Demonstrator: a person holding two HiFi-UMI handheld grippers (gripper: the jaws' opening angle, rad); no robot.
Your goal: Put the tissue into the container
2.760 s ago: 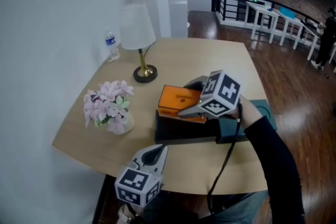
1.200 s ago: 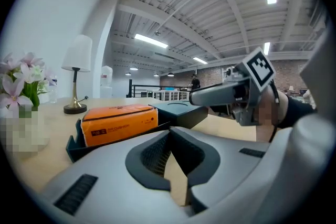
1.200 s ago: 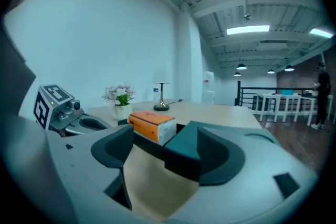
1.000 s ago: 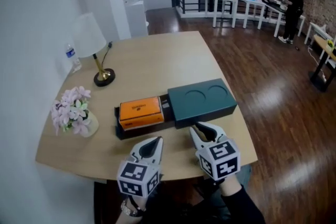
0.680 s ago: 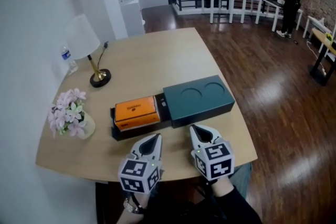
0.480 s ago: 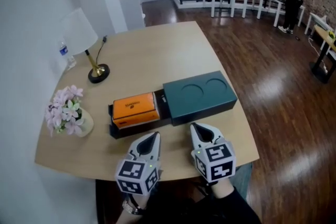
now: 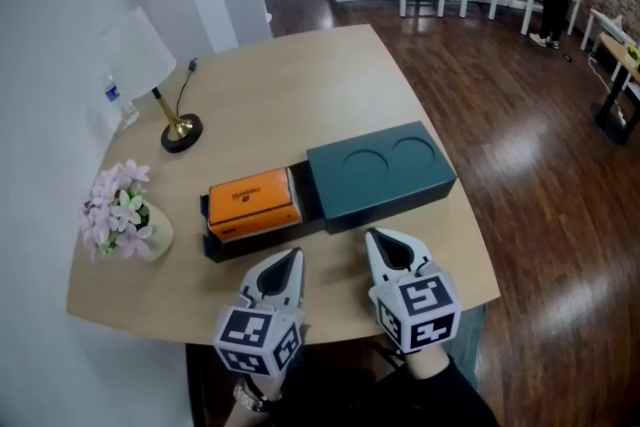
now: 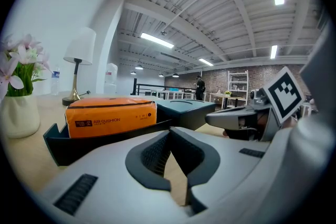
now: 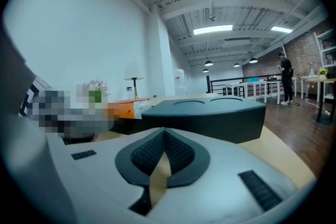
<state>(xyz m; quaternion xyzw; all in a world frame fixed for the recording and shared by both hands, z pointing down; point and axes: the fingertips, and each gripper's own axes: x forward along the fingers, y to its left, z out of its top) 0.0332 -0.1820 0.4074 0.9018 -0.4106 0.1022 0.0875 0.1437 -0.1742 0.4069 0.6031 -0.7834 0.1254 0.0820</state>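
Both my left gripper [image 7: 289, 257] and right gripper [image 7: 384, 241] are closed on nothing, just short of the dark container [image 7: 240, 243], where the orange tissue pack [image 7: 252, 202] already sits beside the teal lid [image 7: 380, 175]. Nudging that lid with shut tips could, I think, skid the container sideways.

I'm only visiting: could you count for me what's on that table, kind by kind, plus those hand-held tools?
Lamp: 1
Water bottle: 1
Vase of pink flowers: 1
Orange tissue pack: 1
Black tray: 1
Dark green box: 1
Tools: 2, the left tool and the right tool
Total: 8
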